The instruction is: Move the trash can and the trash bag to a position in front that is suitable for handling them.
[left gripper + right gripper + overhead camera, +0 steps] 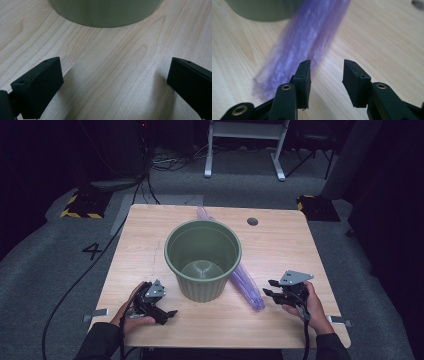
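Right gripper [325,75] is released, nothing between its jaws; the purple bag [304,47] lies just ahead of its left finger [303,80], apart from it, stretching away past the bin [262,10]; left gripper [113,82] is released wide over bare table [112,62], nothing between its jaws, the bin's base just ahead; in the high view the bag [245,282] lies against the bin [202,260], between it and the right gripper [272,287]
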`<act>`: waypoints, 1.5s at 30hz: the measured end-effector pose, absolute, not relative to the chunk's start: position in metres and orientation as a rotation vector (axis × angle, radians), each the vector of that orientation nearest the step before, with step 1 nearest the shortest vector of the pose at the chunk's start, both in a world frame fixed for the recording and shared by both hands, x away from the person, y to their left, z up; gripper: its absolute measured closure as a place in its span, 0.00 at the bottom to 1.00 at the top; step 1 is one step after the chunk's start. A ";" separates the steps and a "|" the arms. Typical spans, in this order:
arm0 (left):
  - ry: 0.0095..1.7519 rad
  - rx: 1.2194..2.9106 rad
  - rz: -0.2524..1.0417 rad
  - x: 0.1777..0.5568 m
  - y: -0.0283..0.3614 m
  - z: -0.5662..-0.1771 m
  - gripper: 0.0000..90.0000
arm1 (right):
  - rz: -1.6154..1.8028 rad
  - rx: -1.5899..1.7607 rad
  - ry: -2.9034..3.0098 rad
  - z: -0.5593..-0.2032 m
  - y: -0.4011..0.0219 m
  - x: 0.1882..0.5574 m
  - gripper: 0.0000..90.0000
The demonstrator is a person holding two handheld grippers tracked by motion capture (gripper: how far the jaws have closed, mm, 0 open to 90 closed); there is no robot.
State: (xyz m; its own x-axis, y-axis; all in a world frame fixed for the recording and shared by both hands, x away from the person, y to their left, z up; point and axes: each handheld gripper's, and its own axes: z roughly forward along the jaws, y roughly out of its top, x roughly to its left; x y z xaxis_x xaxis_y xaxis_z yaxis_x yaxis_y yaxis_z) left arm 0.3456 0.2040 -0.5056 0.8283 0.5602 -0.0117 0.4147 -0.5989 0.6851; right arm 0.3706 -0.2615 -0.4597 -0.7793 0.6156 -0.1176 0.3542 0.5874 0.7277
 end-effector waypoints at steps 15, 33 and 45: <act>0.692 2.302 0.259 0.351 0.194 -0.505 0.00 | 1.104 0.691 2.602 -0.478 -0.241 0.373 0.71; 0.662 2.311 0.254 0.366 0.176 -0.505 0.00 | 1.157 0.434 2.715 -0.487 -0.197 0.350 0.77; 0.655 2.313 0.254 0.371 0.169 -0.505 0.00 | 1.160 0.318 2.770 -0.493 -0.177 0.332 0.72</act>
